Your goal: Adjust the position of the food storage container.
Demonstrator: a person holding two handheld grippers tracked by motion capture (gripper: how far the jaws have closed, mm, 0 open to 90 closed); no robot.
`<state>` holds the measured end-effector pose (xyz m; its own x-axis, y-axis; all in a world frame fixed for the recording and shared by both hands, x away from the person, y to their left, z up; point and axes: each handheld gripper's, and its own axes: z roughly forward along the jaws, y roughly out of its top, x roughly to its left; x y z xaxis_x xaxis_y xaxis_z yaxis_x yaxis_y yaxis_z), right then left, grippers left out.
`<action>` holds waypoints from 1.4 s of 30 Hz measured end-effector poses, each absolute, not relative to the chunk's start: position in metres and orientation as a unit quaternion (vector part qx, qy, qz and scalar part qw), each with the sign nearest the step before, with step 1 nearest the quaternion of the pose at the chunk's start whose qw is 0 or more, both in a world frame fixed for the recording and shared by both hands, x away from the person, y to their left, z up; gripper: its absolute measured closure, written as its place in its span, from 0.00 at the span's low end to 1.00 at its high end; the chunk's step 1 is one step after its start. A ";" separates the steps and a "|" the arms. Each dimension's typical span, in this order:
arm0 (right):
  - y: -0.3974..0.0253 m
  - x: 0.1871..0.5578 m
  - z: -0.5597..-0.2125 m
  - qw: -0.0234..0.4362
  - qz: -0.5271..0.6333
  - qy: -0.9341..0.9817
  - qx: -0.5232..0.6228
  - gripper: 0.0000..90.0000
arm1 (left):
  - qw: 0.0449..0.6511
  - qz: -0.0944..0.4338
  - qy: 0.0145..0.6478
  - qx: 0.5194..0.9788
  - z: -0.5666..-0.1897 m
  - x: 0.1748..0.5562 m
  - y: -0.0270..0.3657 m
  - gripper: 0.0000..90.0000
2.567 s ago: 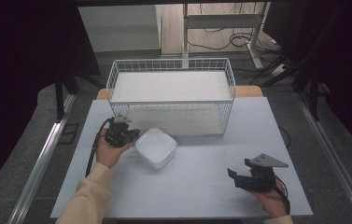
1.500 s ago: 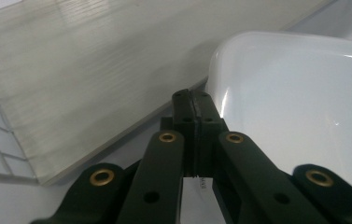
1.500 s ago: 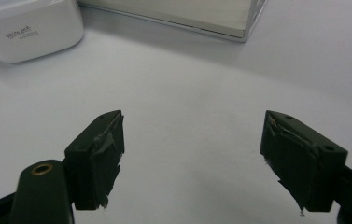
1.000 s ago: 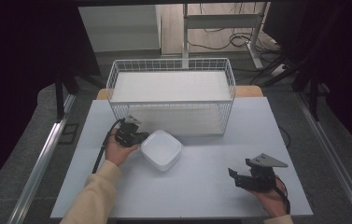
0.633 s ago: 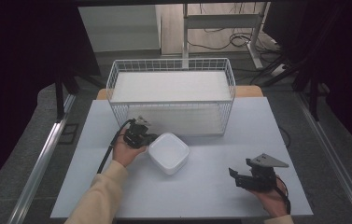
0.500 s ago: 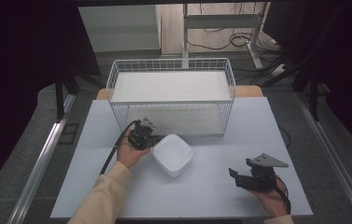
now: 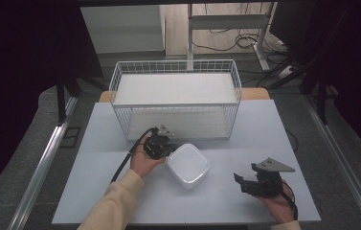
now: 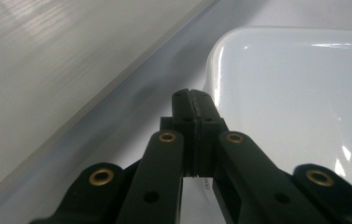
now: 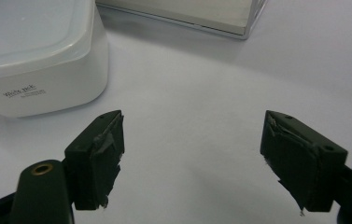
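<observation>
One wire basket [image 7: 175, 96] behind the container [image 7: 188, 164]; left claw [image 7: 167, 147] seemingly touching it.

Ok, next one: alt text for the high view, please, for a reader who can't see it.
A person's left gripper, jaws shut, presses against the left edge of a white lidded container on a pale table, just in front of a white wire basket. The right gripper rests open near the table's front right, apart from the container.

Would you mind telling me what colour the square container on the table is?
The square container is glossy white; it shows best in the right gripper view.
</observation>
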<state>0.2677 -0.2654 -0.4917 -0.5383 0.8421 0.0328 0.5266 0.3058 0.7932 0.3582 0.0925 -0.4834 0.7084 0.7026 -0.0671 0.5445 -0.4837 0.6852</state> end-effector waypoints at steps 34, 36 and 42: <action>-0.271 0.268 -0.491 0.204 0.393 0.776 0.449 0.24 | 0.338 0.092 0.378 0.857 -0.501 0.301 0.112 1.00; -0.271 0.268 -0.491 0.205 0.393 0.777 0.447 0.24 | 0.336 0.095 0.377 0.858 -0.501 0.305 0.111 1.00; -0.271 0.269 -0.491 0.205 0.392 0.777 0.448 0.24 | 0.341 0.091 0.384 0.853 -0.502 0.316 0.104 1.00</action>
<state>0.2685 -0.2710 -0.4913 -0.5152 0.8564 0.0335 0.5354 0.2910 0.7928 0.3163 0.1036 -0.5016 0.6888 0.7172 -0.1060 0.5922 -0.4723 0.6528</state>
